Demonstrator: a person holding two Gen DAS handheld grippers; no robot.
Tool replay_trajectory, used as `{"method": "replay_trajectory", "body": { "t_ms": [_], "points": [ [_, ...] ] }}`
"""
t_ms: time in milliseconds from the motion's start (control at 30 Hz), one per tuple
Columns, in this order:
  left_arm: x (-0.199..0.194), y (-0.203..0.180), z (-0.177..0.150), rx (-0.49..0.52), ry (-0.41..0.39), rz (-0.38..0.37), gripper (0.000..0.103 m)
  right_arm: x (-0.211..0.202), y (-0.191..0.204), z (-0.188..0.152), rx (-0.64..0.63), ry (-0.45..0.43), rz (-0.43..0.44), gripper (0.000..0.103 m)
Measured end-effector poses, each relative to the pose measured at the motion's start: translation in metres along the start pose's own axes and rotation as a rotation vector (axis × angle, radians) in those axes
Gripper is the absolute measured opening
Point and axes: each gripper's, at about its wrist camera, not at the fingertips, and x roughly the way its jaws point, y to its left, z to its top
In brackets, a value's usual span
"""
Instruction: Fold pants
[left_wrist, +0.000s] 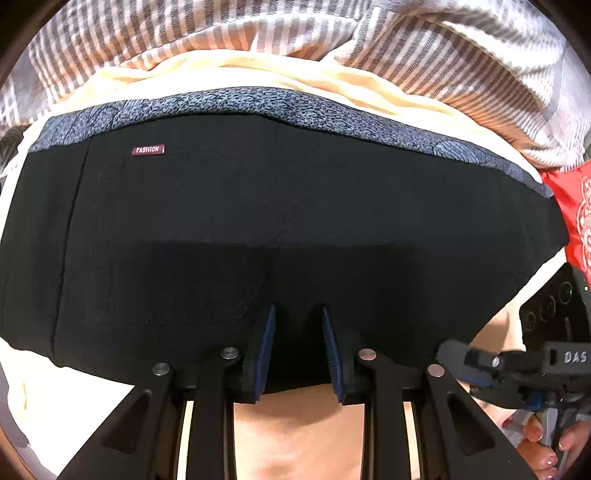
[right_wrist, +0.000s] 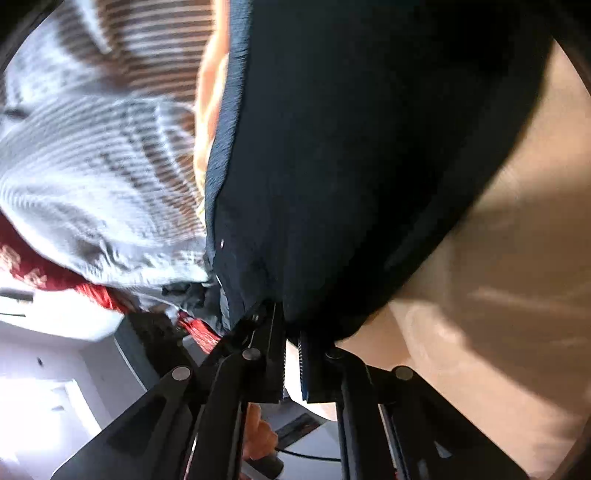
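Observation:
Black pants (left_wrist: 258, 221) lie folded on a cream surface, with a grey patterned waistband (left_wrist: 258, 101) along the far edge and a small red "FASHION" label (left_wrist: 148, 150). My left gripper (left_wrist: 299, 314) sits at the near edge of the pants, its blue-padded jaws a little apart with black fabric between them. My right gripper (right_wrist: 288, 317) is shut on an edge of the pants (right_wrist: 369, 147) and holds the cloth lifted. The right gripper also shows in the left wrist view (left_wrist: 480, 365), at the pants' right near corner.
A grey and white striped blanket (left_wrist: 461, 55) lies bunched behind the pants. A cream cloth (left_wrist: 221, 70) lies under them. A red patterned cloth (left_wrist: 570, 206) is at the right. A hand (left_wrist: 543, 446) holds the right gripper.

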Motion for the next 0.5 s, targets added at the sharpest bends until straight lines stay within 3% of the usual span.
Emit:
{"method": "replay_trajectory", "body": {
  "t_ms": [167,267,333,400,500],
  "points": [
    [-0.001,-0.008,-0.001,0.024,0.002,0.041,0.03,-0.003,-0.019,-0.003,0.06,0.009,-0.035,0.005],
    [-0.007,-0.016,0.0,0.021,0.018,0.036,0.03,-0.015,0.005,-0.006,-0.065,0.04,-0.117,0.006],
    [-0.012,-0.027,-0.001,0.036,0.009,0.018,0.03,-0.031,0.02,-0.006,-0.153,0.026,-0.198,0.017],
    [-0.015,-0.04,-0.001,0.063,-0.002,0.007,0.03,-0.051,0.026,-0.002,-0.172,-0.034,-0.231,0.063],
    [-0.004,-0.056,0.0,0.086,0.012,0.01,0.03,-0.071,0.022,0.014,-0.134,-0.101,-0.196,0.064]
  ]
}}
